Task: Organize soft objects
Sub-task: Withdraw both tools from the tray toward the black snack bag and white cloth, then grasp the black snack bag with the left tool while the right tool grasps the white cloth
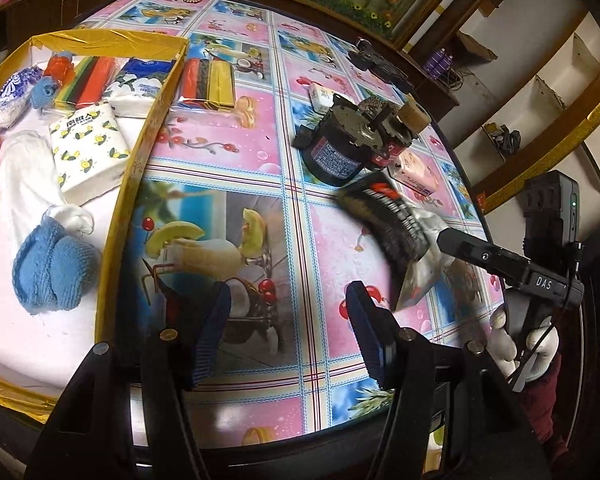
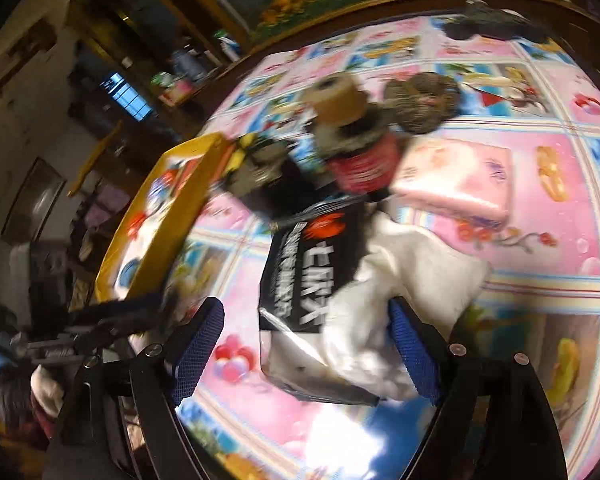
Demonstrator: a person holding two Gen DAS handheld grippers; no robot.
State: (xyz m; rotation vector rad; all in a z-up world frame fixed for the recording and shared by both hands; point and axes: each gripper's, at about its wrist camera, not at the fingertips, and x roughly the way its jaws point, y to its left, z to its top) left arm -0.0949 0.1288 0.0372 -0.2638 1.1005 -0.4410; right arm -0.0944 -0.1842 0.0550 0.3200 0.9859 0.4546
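Observation:
A black and white plastic packet [image 2: 312, 292] lies on the patterned tablecloth between the fingers of my right gripper [image 2: 304, 312]. The jaws stand wide. The right pad [image 2: 410, 344] touches the packet's white side, and cloth shows between the left pad and the packet. In the left wrist view the same packet [image 1: 392, 224] sits at the right, with a finger of the right gripper [image 1: 472, 250] over it. My left gripper [image 1: 286, 304] hangs open over bare cloth, holding nothing. The gold-rimmed box [image 1: 140, 152] to its left holds tissue packs [image 1: 88, 148], a blue knitted sock [image 1: 52, 272] and a white sock [image 1: 28, 176].
Behind the packet stand a black motor [image 1: 340, 140], a tape roll [image 1: 414, 114] and a pink tissue pack [image 1: 416, 172]. A striped folded pack [image 1: 208, 84] lies beside the box's far corner. A white-gloved hand [image 1: 536, 344] holds the right gripper at the table's right edge.

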